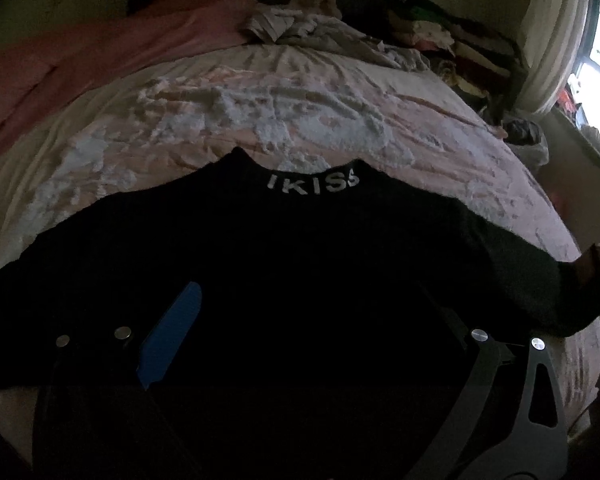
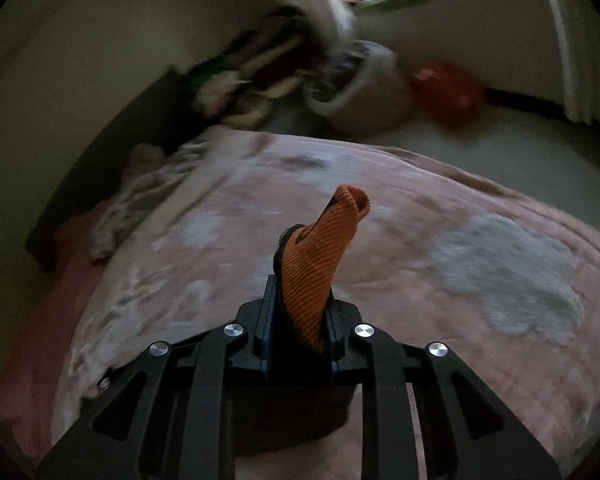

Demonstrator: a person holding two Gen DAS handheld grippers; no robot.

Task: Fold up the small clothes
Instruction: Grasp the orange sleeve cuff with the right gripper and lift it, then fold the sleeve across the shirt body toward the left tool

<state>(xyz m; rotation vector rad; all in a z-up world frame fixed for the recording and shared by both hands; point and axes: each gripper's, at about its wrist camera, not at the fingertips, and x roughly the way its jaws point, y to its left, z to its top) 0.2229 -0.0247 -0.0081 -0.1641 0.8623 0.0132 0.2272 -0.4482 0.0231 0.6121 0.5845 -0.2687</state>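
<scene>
On the pink bedspread (image 1: pixel 340 92), a black top (image 1: pixel 300 248) lettered "IKISS" lies spread flat under the left gripper (image 1: pixel 300 320), jaws wide apart, nothing held. Further right, the right gripper (image 2: pixel 299 312) is clamped on an orange ribbed cuff (image 2: pixel 320 256), lifted above the bedspread.

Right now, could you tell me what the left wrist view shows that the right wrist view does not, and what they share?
Only the left wrist view shows the black garment spread flat, white lettering at its collar, with the left tool open over it and the pink cloth bunched at the far end. Only the right wrist view shows the right tool shut on the orange ribbed cuff, and a red object on the floor. Both show the pink patterned bedspread and the clothes pile against the wall.
</scene>
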